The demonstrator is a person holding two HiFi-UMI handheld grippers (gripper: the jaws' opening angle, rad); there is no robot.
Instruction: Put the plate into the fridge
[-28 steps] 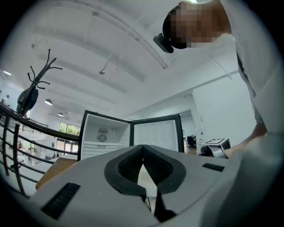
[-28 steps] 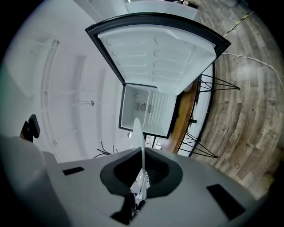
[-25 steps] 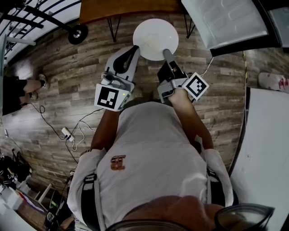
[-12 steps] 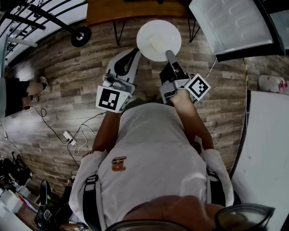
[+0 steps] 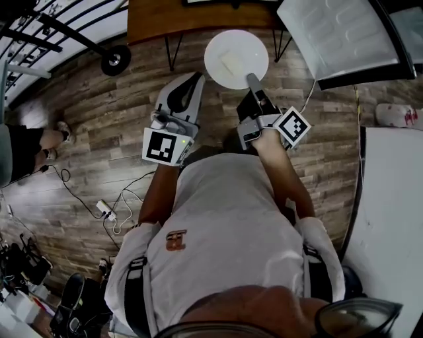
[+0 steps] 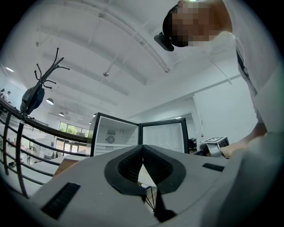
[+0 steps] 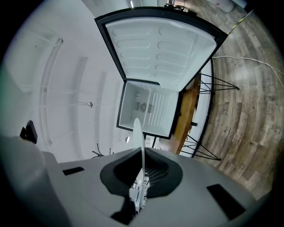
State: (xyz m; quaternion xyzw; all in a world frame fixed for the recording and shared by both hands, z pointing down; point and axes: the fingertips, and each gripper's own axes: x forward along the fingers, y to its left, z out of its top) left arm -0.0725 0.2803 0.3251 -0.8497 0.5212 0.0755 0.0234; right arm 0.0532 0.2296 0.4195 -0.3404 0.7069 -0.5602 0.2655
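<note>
Open fridge (image 7: 146, 111) seemingly stands on wooden table (image 5: 198, 16).

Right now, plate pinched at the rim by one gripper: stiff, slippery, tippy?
Probably stiff: the plate looks flat though the right gripper holds only its near rim. Likely to droop or swivel if jolted, since nearly all of it hangs beyond the jaws. Its smooth white surface looks glazed, so possibly slippery, and breakable over the wood floor.
</note>
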